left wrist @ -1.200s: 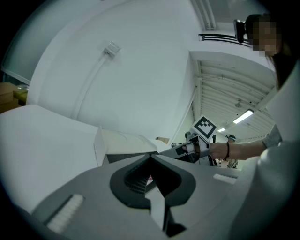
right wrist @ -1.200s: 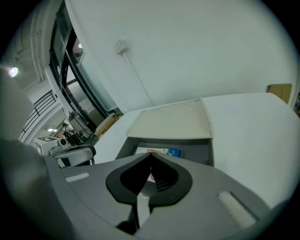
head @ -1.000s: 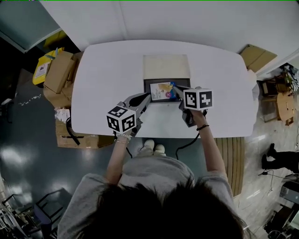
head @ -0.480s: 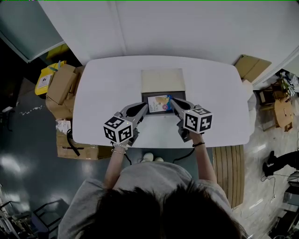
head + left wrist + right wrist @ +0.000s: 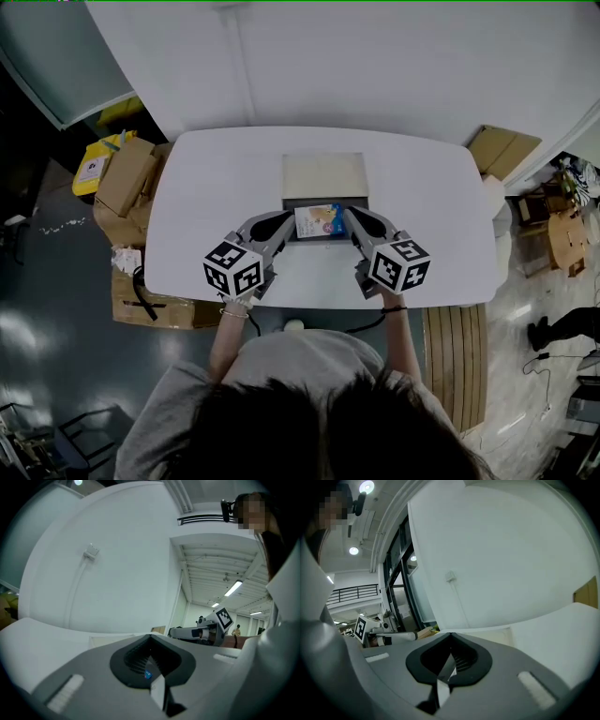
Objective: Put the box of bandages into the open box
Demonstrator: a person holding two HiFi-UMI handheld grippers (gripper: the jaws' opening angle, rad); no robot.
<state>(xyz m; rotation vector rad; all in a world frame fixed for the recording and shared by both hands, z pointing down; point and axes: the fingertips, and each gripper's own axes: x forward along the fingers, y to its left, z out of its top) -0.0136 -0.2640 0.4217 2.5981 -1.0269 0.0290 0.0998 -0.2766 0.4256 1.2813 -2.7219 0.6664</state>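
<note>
On my feed, the left gripper (image 5: 287,220) and the right gripper (image 5: 348,216) are matte grey with long tapered jaws, each topped by a marker cube (image 5: 232,269) of black-and-white squares. The wearer has a grey short-sleeved T-shirt (image 5: 281,370), dark hair (image 5: 328,431), a black wristband (image 5: 394,307) on the right and a thin bracelet (image 5: 232,312) on the left.

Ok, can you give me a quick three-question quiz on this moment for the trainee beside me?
1. True or false: in the head view, the box of bandages sits over the dark tray of the open box.
2. Which has its fingers shut on an edge of it? A) left gripper only B) right gripper only C) both
3. The pale lid lies on which side of the tray: nearer the person or farther?

Key: 1 true; 2 C; 3 farther.
</note>
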